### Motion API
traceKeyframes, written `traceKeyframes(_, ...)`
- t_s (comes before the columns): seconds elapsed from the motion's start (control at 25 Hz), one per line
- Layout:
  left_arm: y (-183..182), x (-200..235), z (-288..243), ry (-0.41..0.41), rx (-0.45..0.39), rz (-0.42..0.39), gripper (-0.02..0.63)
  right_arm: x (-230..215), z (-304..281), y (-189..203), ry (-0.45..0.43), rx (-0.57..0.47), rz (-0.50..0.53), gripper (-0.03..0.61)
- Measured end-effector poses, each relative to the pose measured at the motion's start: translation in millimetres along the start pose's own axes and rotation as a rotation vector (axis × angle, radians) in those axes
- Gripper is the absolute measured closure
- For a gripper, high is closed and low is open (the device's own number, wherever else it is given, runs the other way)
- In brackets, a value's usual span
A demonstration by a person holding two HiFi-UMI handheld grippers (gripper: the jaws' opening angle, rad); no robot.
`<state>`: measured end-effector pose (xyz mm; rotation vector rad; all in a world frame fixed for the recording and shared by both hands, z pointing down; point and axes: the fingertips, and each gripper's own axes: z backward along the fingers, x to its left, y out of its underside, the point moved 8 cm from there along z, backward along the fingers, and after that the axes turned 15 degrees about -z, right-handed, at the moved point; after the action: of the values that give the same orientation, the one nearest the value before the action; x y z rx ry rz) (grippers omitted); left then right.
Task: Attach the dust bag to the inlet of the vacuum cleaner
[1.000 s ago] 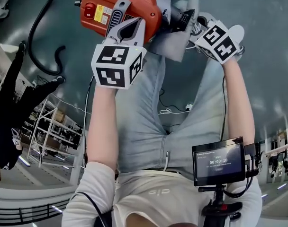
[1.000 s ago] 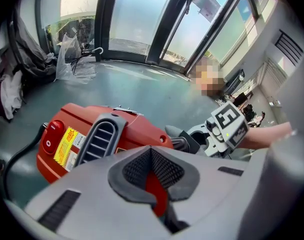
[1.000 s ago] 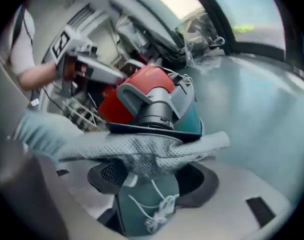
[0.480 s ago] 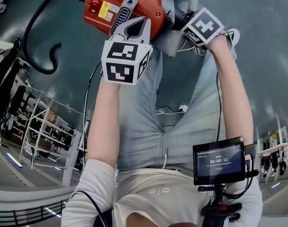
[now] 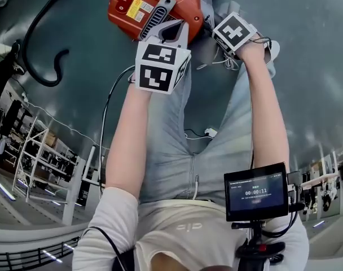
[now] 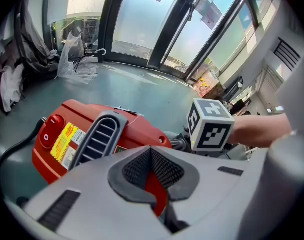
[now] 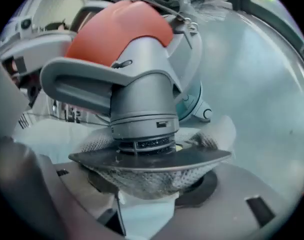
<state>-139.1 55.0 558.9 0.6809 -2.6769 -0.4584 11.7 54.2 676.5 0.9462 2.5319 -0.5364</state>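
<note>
- The vacuum cleaner, red-bodied with a grey inlet, lies on the floor just ahead of the person's knees.
- The right gripper pinches the dust bag by its cloth, just under the bag's dark flat collar.
- The collar sits right at the mouth of the inlet.
- The left gripper has its jaws pressed together, over the red body beside the grey vent.

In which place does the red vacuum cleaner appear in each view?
Head view: the red vacuum cleaner is at top centre.
Left gripper view: lower left.
Right gripper view: upper centre.
Shared landmark: its grey vent grille, seen in head and left gripper views.
</note>
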Motion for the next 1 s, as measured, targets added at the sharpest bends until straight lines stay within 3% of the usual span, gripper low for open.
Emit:
traceKeyframes(0.04, 1.3, 1.7, -0.6, 0.000, -0.002, 0.002, 0.624, 3.0, -1.1, 3.6, -0.027, -0.003, -0.069, 0.301)
traceKeyframes(0.08, 2.8, 2.8, -0.7, 0.001, -0.003, 0.004, 0.624, 7.0, -1.5, 7.2, 0.033, -0.009, -0.098, 0.301)
traceKeyframes(0.16, 5.1, 2.8, 0.9, 0.015, -0.005, 0.015, 0.624, 16.8, -8.9, 10.7, 0.236, -0.002, -0.021, 0.302)
traceKeyframes(0.24, 4.5, 2.1, 1.7, 0.034, -0.017, 0.025, 0.624, 16.8, -18.4, 8.2, 0.319, 0.067, 0.110, 0.304)
traceKeyframes(0.32, 4.0, 2.1, 1.2, 0.042, -0.021, 0.021, 0.623, 11.8, -19.1, 3.4, 0.246, 0.135, 0.147, 0.304)
traceKeyframes(0.4, 5.7, 3.4, 0.7, 0.045, -0.018, 0.028, 0.623, 11.7, -13.5, 0.5, 0.133, 0.126, 0.104, 0.302)
traceKeyframes(0.6, 8.4, 2.3, -1.4, 0.036, -0.018, 0.015, 0.623, 7.3, -1.0, 18.4, -0.075, -0.115, 0.068, 0.298)
traceKeyframes(0.84, 8.3, 4.0, -1.3, 0.028, -0.032, 0.013, 0.623, -17.9, 23.9, 61.4, -0.113, -0.398, 0.037, 0.298)
traceKeyframes(1.0, 10.6, 4.9, -2.3, 0.030, -0.035, 0.011, 0.623, -14.5, 28.7, 70.0, -0.115, -0.578, 0.119, 0.299)
